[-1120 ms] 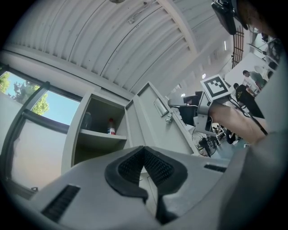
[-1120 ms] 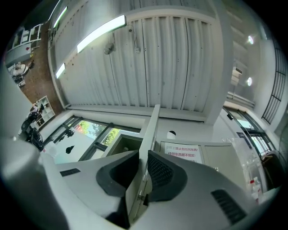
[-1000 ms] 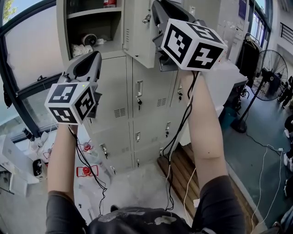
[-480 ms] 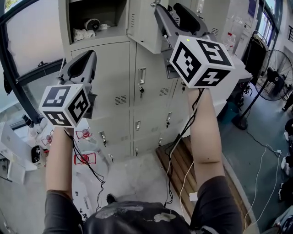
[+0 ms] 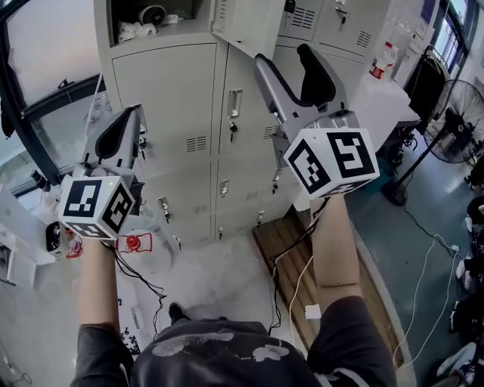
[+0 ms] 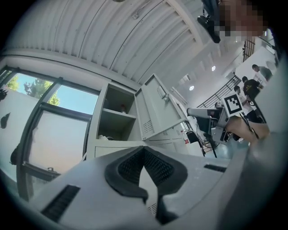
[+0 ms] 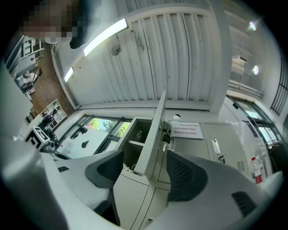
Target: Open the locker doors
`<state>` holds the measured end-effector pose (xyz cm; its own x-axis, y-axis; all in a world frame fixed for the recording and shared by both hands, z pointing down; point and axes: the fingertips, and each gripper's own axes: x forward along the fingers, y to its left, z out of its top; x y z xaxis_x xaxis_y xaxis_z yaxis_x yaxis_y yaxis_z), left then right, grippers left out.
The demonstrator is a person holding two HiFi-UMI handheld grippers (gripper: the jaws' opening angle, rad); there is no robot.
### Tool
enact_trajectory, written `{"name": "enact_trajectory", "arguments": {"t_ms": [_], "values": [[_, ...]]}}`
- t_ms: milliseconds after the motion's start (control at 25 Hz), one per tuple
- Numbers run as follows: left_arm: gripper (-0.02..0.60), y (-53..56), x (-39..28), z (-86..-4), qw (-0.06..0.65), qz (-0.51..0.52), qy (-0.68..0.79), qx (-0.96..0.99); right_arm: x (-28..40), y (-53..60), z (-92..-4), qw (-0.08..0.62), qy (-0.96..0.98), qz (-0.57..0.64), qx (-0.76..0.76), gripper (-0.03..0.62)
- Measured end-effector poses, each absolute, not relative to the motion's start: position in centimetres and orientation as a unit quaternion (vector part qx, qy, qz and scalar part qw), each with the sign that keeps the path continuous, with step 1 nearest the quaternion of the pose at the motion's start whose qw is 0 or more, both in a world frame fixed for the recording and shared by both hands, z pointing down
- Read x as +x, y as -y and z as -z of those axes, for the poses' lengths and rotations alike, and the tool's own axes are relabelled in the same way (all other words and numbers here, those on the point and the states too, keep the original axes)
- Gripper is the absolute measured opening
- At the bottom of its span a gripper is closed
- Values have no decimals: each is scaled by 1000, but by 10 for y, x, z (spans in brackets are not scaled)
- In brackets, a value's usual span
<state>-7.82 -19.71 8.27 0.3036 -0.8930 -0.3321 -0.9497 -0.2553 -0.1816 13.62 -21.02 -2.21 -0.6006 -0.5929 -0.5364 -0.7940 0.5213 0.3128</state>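
The grey locker bank (image 5: 170,98) fills the far side of the head view. Its top-left door (image 5: 246,23) stands swung out, and the compartment (image 5: 151,19) behind it holds small items. The lockers below it are closed, each with a handle (image 5: 233,104). My right gripper (image 5: 282,57) points up just under that door's lower corner. Its jaws have just been opening and nothing is pressed between them. The door's edge (image 7: 153,134) shows in line with the gap of the right gripper (image 7: 145,155). My left gripper (image 5: 128,113) is shut and empty, lower at the left, apart from the lockers.
A standing fan (image 5: 446,113) is at the far right, beside a white table (image 5: 386,98). A wooden platform (image 5: 295,257) with cables lies on the floor at the lockers' foot. Red items (image 5: 134,243) sit on the floor at the left, below a window frame (image 5: 45,98).
Both grippers have come down in front of the lockers. The right gripper's jaws have spread and it has dropped away from the open door's lower edge. The left stays shut.
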Motion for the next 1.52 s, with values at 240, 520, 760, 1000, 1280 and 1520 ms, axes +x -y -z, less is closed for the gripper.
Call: {"name": "enact_trajectory", "arguments": {"t_ms": [240,520,760,1000,1280,1520], "values": [[8,184,-91,-124,168,-75,-597,-781,138,210,-31,168,-853,-252,-426,302],[9,174,-108,-185,133,-80,-617,-771,110,206,-89,162,-856,-242,-427,302],[9,177,-140,-240,96,-73,-641,-758,56,215,-148,132,-882,-204,-404,302],[9,179,-190,-286,56,-51,-660,-747,-20,227,-195,113,-909,-157,-370,302],[9,181,-242,-304,40,-37,-666,-744,-110,246,-237,80,-935,-105,-329,301],[9,199,-284,-308,32,-38,-658,-752,-162,278,-251,71,-936,-81,-336,301]]}}
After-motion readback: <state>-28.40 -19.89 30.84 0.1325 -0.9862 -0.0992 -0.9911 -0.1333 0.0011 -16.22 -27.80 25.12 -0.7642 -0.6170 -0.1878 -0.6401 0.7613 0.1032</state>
